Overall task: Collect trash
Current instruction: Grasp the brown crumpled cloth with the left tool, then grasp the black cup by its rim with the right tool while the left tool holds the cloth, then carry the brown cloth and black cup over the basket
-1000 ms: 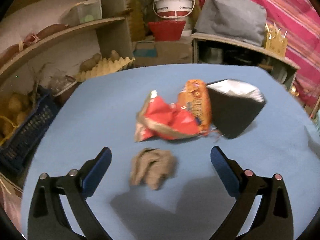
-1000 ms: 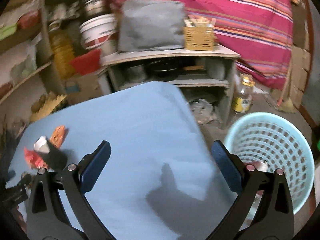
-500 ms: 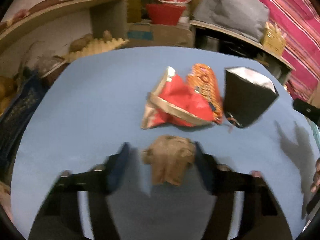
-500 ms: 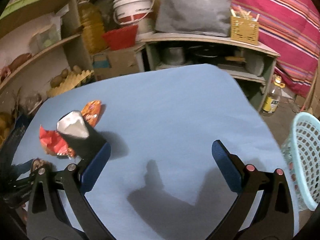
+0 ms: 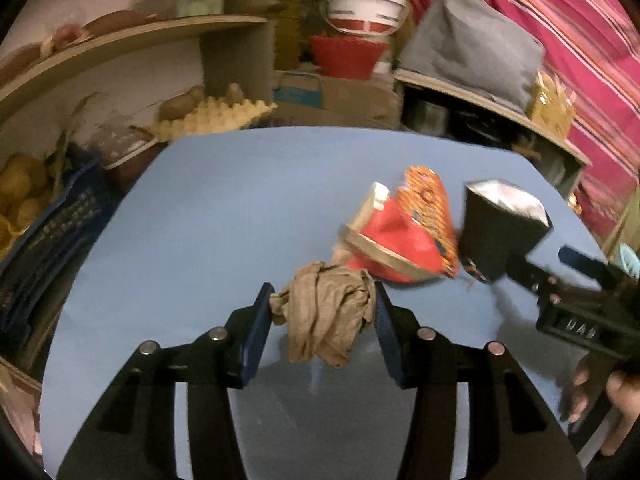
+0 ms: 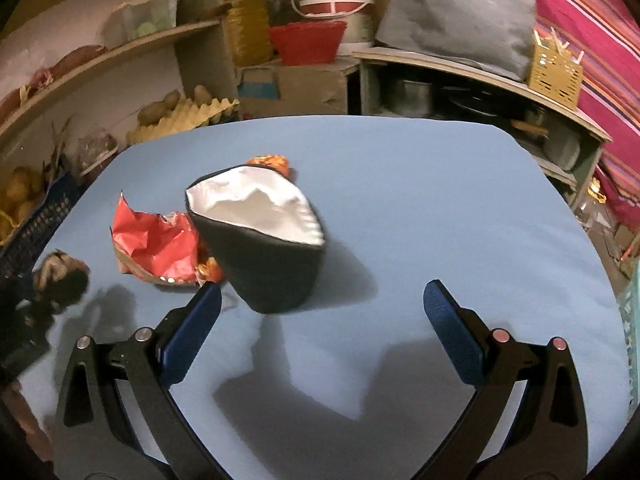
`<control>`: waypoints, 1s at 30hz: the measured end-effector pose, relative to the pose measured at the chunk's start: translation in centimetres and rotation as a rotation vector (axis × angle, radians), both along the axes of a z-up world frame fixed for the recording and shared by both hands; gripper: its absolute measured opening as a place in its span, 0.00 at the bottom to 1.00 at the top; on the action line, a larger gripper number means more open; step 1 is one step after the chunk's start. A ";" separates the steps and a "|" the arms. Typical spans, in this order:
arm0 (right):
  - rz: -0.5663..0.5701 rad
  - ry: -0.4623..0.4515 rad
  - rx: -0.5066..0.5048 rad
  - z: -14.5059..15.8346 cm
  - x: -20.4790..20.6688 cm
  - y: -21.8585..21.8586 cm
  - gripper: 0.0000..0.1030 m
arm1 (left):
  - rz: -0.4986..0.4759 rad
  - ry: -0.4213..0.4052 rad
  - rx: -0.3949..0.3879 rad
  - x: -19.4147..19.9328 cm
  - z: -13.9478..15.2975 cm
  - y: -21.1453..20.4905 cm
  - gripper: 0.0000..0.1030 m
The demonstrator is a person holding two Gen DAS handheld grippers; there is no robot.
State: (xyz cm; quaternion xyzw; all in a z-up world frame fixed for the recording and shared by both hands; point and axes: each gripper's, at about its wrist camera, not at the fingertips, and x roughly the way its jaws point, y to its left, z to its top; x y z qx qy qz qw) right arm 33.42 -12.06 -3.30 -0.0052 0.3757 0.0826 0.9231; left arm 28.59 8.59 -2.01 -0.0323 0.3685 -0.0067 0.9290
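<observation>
My left fingers are pinching the crumpled brown paper; right gripper is gaping before the black bag, possibly toppling it.

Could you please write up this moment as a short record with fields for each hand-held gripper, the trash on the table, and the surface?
left hand-held gripper: shut on the crumpled brown paper, one pad on each side
right hand-held gripper: open, nothing between its pads, just short of the black bag
black bag: stands open, silver lining showing
red wrapper: crumpled, lying left of the black bag
orange wrapper: lying between the red wrapper and the black bag
surface: blue table
</observation>
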 end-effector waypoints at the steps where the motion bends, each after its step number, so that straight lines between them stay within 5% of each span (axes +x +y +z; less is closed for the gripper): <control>1: 0.005 -0.001 0.003 0.0 0.4 0.4 0.96 | 0.022 -0.009 -0.006 0.0 0.2 0.7 0.47; 9: 0.047 -0.024 -0.005 0.2 2.1 2.6 0.92 | 0.094 -0.038 -0.028 -0.1 1.2 3.6 0.47; 13: 0.093 0.000 -0.003 -0.1 2.4 2.9 0.65 | 0.094 -0.038 -0.022 0.0 1.3 3.6 0.47; 20: 0.086 -0.037 -0.003 1.1 1.5 1.4 0.65 | 0.078 -0.053 0.015 -0.1 1.3 2.4 0.47; 30: -0.056 -0.049 0.009 3.2 -0.9 -7.8 0.65 | 0.048 -0.070 0.031 0.0 1.4 -0.1 0.47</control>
